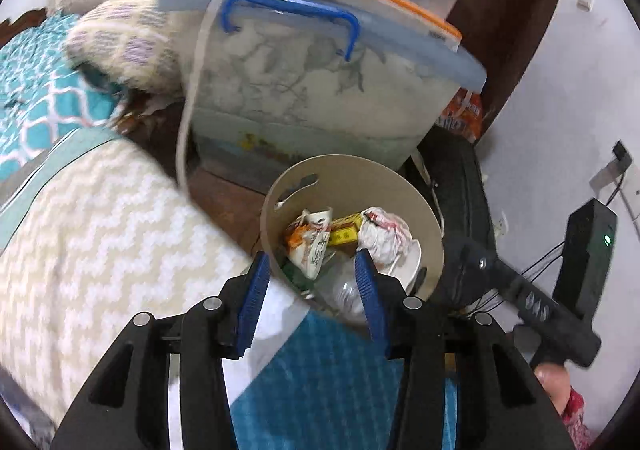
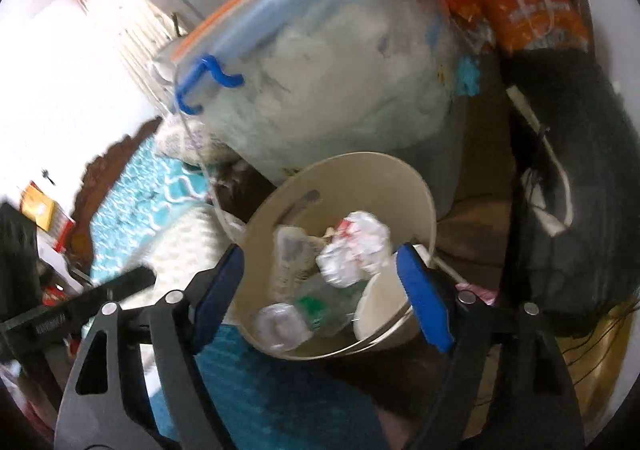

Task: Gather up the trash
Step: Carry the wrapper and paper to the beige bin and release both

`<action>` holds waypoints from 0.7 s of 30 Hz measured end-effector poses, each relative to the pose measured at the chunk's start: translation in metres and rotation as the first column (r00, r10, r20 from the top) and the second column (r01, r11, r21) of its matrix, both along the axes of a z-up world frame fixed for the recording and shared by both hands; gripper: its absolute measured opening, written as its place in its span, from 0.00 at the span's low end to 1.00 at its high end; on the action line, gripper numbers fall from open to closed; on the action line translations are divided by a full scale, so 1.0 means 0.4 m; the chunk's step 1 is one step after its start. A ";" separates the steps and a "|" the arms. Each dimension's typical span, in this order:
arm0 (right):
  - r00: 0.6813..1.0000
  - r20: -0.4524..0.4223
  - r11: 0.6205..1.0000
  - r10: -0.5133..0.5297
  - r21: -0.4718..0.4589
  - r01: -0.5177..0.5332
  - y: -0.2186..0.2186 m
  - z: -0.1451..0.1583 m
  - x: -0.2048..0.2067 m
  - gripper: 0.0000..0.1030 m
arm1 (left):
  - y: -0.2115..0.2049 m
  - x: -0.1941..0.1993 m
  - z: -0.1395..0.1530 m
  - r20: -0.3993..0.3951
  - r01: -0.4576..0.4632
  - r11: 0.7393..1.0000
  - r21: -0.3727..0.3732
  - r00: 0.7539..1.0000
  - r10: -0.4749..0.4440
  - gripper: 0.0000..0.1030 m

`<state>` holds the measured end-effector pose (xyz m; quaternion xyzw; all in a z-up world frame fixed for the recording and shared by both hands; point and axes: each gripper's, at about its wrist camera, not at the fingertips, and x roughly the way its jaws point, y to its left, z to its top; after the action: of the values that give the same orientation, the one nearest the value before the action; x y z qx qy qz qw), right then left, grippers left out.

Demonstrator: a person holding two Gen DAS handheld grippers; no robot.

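A beige round trash bin stands beside the bed. In it lie a crumpled white paper, an orange-and-white wrapper, a yellow packet and a clear plastic bottle. My left gripper hovers over the bin's near rim, open, with nothing pressed between its blue pads. In the right wrist view the bin holds the crumpled paper, the bottle and a white cup. My right gripper is wide open above them, its pads touching nothing.
A clear storage box with a blue lid and handle stands right behind the bin. A black bag and an orange snack bag lie to the right. The bed's zigzag blanket fills the left. A black device with a green light is by the wall.
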<state>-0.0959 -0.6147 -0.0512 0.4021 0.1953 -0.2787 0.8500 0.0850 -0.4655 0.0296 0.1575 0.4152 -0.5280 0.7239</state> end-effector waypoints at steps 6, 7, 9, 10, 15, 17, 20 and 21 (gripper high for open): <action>0.992 0.061 0.993 0.113 -0.020 -0.112 0.119 0.058 0.060 0.69 | 0.274 0.011 0.025 -0.007 -0.116 0.992 -0.045 0.993 0.116 0.42; 0.987 0.069 0.989 0.146 -0.017 -0.146 0.150 0.065 0.082 0.67 | 0.319 0.006 0.026 0.000 -0.137 0.990 -0.044 0.990 0.138 0.42; 0.976 0.080 0.979 0.202 -0.015 -0.202 0.200 0.076 0.118 0.65 | 0.416 0.009 0.027 0.009 -0.188 0.981 -0.042 0.982 0.189 0.42; 0.966 0.086 0.970 0.242 -0.017 -0.242 0.237 0.083 0.142 0.64 | 0.476 0.015 0.025 0.013 -0.224 0.974 -0.036 0.974 0.225 0.42; 0.901 0.090 0.905 0.425 -0.030 -0.424 0.406 0.101 0.240 0.59 | 0.768 0.047 0.030 0.000 -0.382 0.924 -0.031 0.924 0.382 0.42; 0.850 0.060 0.852 0.523 -0.036 -0.522 0.499 0.101 0.292 0.58 | 0.893 0.068 0.043 0.018 -0.461 0.887 -0.030 0.887 0.461 0.42; 0.757 0.002 0.756 0.654 -0.045 -0.653 0.638 0.093 0.371 0.58 | 1.073 0.118 0.067 0.063 -0.583 0.811 -0.034 0.809 0.584 0.42; 0.728 -0.012 0.727 0.686 -0.046 -0.686 0.678 0.090 0.390 0.59 | 1.127 0.138 0.075 0.075 -0.621 0.783 -0.039 0.779 0.622 0.42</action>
<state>0.0602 -0.3436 -0.0151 0.2825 0.3207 0.0513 0.9026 0.1402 -0.0148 0.0597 0.0293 0.4101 -0.2553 0.8751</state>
